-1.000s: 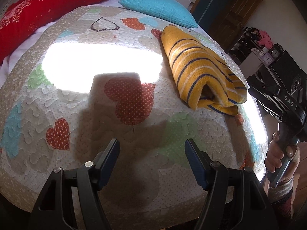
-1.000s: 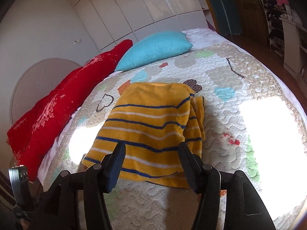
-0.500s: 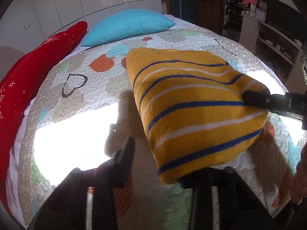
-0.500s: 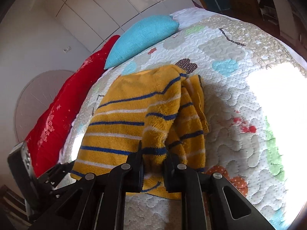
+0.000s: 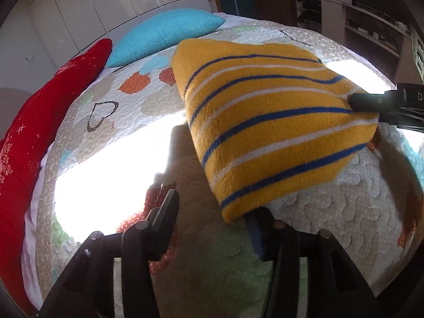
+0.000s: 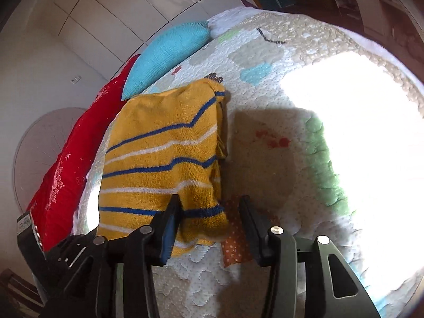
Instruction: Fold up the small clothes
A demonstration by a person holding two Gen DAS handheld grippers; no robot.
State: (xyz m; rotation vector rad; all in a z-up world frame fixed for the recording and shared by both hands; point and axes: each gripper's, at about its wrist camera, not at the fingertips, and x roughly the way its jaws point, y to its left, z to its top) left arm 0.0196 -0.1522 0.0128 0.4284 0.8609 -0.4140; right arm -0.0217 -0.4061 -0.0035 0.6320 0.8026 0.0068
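Sunlight falls in two bright patches across the quilted bedspread (image 5: pixel 114 111), and between them lies the yellow striped sweater (image 5: pixel 265 132), folded into a compact bundle near the middle of the bed. We read it as already doubled over: in the right wrist view a second layer shows along its right edge, and the blue and white stripes run across a tidy, roughly rectangular top face.

Our left gripper (image 5: pixel 212 225) sits at the sweater's near corner with its jaws opening. One finger stands clear over the bedspread; the other is tucked just under the overhanging corner, and no pad presses on the knit, so we judge the cloth released here. Our right gripper (image 6: pixel 209 222) is at the opposite near corner, also opening. The hem lies between its fingers, against the left one, yet there is a plain gap to the right one and nothing is pinched.

Both tools sit at the hem corners because that is where a fold gets carried and laid down; letting go at both corners together keeps the edge from skewing.

Behind the sweater a turquoise cushion (image 5: pixel 169 34) and a red pillow (image 5: pixel 50 106) rest by the headboard, well apart from the work.
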